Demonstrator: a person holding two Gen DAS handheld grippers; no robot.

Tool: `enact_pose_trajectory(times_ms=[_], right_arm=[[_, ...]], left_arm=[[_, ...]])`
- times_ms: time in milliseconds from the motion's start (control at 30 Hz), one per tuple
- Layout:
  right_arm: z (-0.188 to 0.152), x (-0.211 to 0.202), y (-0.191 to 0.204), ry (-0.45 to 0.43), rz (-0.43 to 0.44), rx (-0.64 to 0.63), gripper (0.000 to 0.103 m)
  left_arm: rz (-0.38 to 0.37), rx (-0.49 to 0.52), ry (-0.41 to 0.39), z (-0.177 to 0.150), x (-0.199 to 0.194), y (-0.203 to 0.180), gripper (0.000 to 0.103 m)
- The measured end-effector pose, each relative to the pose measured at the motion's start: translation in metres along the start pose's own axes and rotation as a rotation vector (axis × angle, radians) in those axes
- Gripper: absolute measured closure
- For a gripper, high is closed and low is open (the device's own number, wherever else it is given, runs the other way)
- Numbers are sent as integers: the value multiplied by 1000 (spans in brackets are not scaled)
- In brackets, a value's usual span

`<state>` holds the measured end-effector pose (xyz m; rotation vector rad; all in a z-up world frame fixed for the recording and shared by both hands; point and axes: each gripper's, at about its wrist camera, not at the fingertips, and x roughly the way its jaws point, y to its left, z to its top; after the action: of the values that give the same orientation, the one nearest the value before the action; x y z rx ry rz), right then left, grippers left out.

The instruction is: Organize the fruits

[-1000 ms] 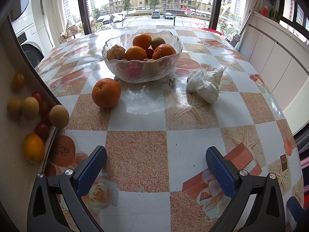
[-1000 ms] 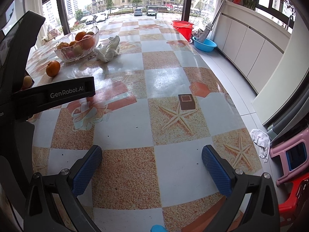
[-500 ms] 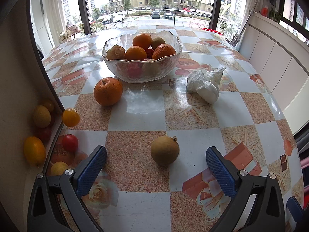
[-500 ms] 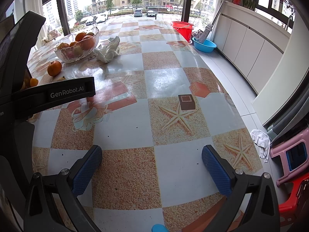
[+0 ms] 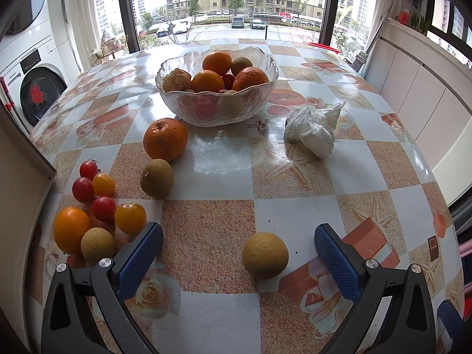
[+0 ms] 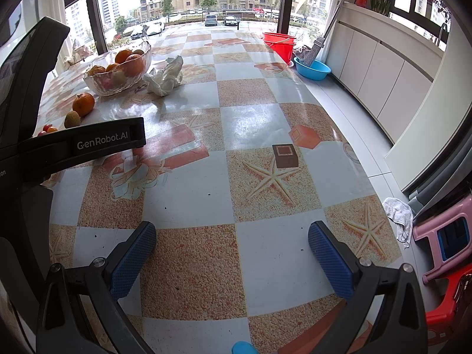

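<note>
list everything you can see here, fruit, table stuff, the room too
glass bowl: 1, clear, far centre of table, heaped with oranges and other fruit
large orange: 1, orange, on table in front of bowl
brown round fruit: 1, beside the large orange
yellow-brown round fruit: 1, near, between left claw's fingers
small fruit cluster: about eight, red, yellow, orange, tan, left edge of table
crumpled bag: 1, white, right of bowl
table: 1, orange-and-white check
washing machine: 1, white, far left
buckets: red, floor
basin: 1, blue, floor
left claw: open
right claw: open, empty
</note>
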<state>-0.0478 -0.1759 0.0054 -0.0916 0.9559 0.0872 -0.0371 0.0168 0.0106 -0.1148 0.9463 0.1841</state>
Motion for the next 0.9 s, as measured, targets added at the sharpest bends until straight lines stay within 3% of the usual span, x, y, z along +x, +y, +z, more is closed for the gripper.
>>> enact_pose_trajectory(times_ms=[900], right_arm=[[-1, 0, 0, -4, -3, 0, 0]], left_arm=[[0, 0, 0, 0, -3, -10, 0]])
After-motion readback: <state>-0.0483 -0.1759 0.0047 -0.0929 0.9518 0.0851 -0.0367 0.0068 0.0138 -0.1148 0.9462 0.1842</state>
